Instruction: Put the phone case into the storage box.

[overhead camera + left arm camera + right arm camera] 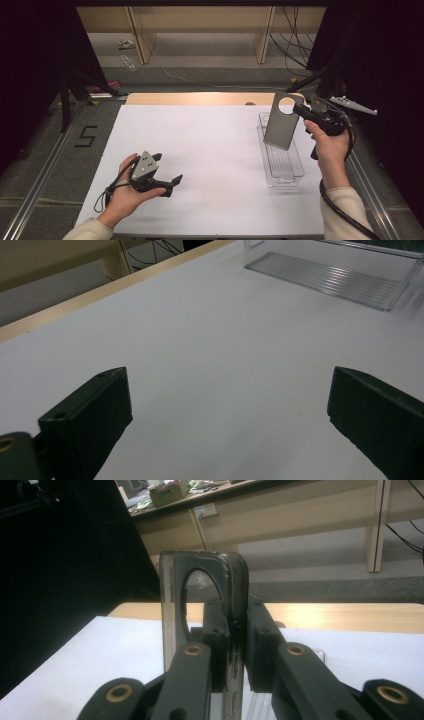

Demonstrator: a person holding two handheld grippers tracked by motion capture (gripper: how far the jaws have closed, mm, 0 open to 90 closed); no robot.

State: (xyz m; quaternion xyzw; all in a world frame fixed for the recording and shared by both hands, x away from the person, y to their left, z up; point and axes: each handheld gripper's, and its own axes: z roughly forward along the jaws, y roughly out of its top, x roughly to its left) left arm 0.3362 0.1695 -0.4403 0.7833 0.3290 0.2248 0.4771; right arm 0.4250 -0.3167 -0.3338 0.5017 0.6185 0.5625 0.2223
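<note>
Grey plate (281, 122) is being clamped by right tool (301, 111) above tray (284, 167), frame right; left tool (167, 175) is being held wide open, empty, lower left.

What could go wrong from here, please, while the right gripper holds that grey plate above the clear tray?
The right gripper pinches the grey plate only at its upper edge beside the round hole, so the plate might swing or slip.
Its lower edge hangs over the clear tray; lowered crooked, it could catch the tray's wall and shove it.
The left gripper rests open, far off, and could not steady the tray quickly.
</note>
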